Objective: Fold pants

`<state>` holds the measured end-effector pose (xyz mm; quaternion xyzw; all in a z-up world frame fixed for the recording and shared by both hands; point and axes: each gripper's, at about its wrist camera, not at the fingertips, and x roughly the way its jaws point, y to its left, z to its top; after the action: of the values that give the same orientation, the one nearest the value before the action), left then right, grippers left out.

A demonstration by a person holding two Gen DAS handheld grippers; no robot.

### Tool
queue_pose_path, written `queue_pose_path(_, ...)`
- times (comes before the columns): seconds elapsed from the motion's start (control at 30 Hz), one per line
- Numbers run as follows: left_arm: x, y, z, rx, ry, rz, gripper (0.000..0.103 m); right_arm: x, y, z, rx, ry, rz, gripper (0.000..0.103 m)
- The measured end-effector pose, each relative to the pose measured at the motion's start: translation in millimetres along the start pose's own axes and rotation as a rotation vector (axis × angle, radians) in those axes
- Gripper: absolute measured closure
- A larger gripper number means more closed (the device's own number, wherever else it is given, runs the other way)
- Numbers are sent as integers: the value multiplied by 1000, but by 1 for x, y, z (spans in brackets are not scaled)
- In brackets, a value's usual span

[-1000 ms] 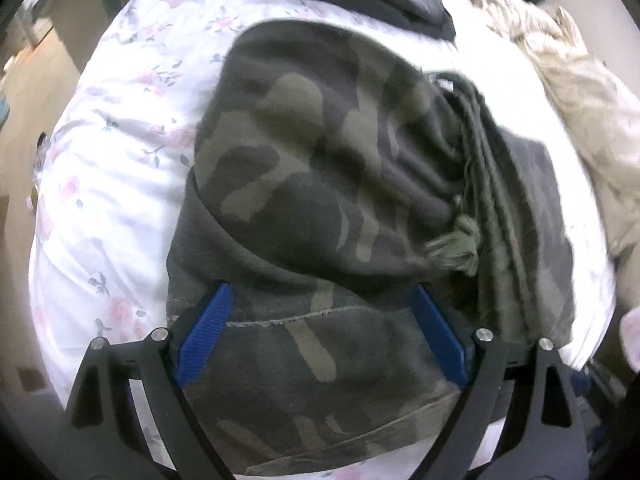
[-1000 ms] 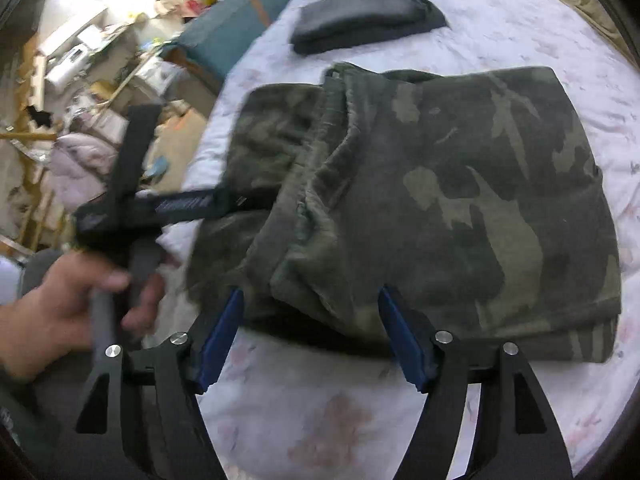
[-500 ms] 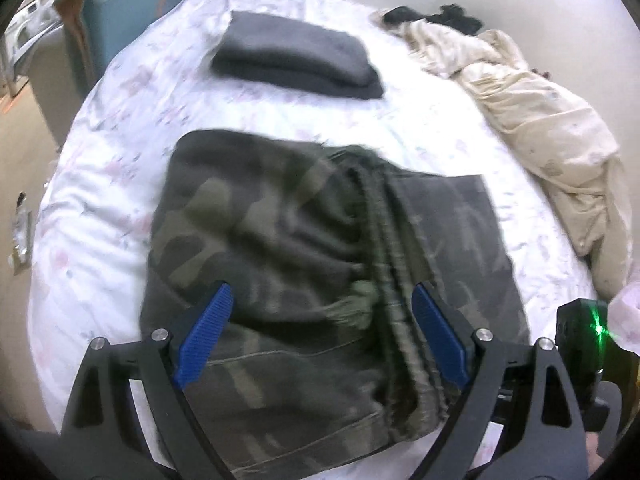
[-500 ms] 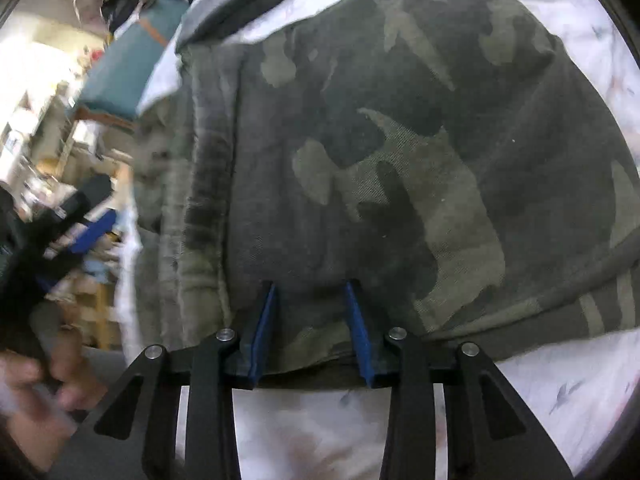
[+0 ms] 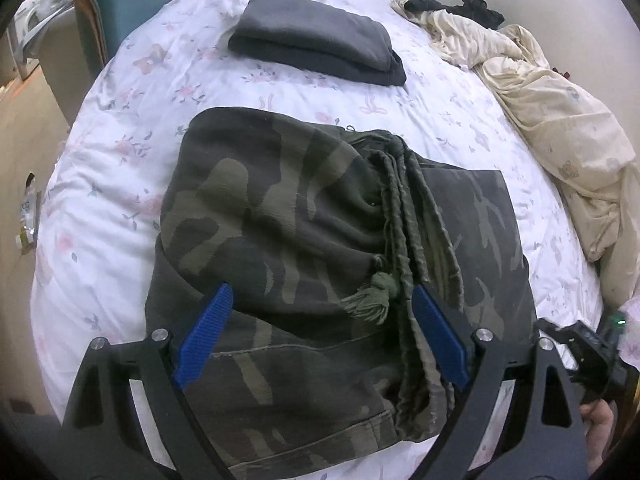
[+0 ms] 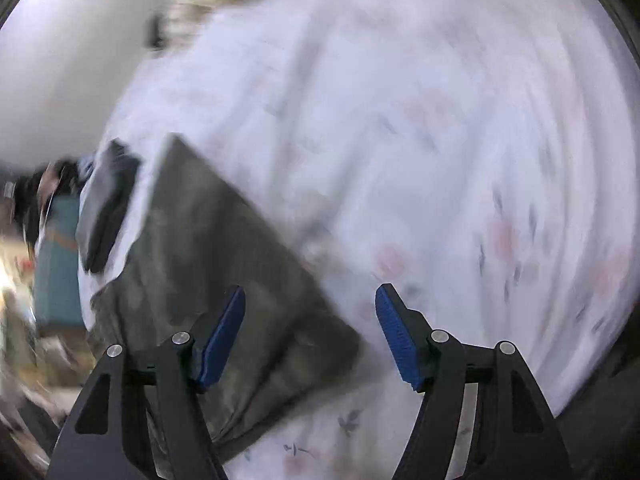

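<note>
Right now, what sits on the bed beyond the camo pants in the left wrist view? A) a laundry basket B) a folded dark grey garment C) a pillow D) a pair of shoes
B: a folded dark grey garment lies flat on the floral sheet, past the far edge of the camo pants.

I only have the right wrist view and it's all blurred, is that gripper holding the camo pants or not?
Observer: No. The right gripper is open, with nothing between its blue pads; the camo pants lie folded on the floral bedsheet.
Operator: What's the left one doing?
Observer: The left gripper is open too, its fingers spread over the near edge of the pants, gripping nothing.
Operator: Anything loose on the pants?
Observer: A knotted drawstring end lies on top, beside the bunched waistband.
Operator: What else is on the bed?
Observer: A folded dark grey garment beyond the pants, and a crumpled cream blanket along the right side.
</note>
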<state>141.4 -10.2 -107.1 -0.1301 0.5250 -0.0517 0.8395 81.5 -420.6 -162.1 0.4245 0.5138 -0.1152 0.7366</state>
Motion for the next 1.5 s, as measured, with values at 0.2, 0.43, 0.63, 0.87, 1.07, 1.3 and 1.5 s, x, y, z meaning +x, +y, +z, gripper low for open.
queue_pose_path(0.2, -8, 2, 6, 9, -27, 0, 14, -3, 21, -6, -117, 1, 45, 95)
queue_pose_path(0.43, -32, -4, 24, 24, 28, -34, 14, -89, 102, -50, -496, -162, 358, 96)
queue_pose_path(0.63, -48, -58, 60, 53, 83, -177, 14, -82, 137, -79, -641, -127, 434, 96)
queue_pose_path(0.87, 1, -175, 75, 261, 329, -186, 14, -84, 134, -105, -810, -66, 450, 96)
queue_pose_path(1.07, 0, -181, 60, 415, 260, -34, 93, -85, 140, -131, -920, 2, 505, 94)
queue_pose_path(1.3, -48, -113, 79, 309, 166, -103, 96, -95, 152, -131, -890, 85, 602, 37)
queue_pose_path(1.5, -92, -30, 91, 228, 111, -126, 96, -109, 158, -109, -816, -80, 521, 39)
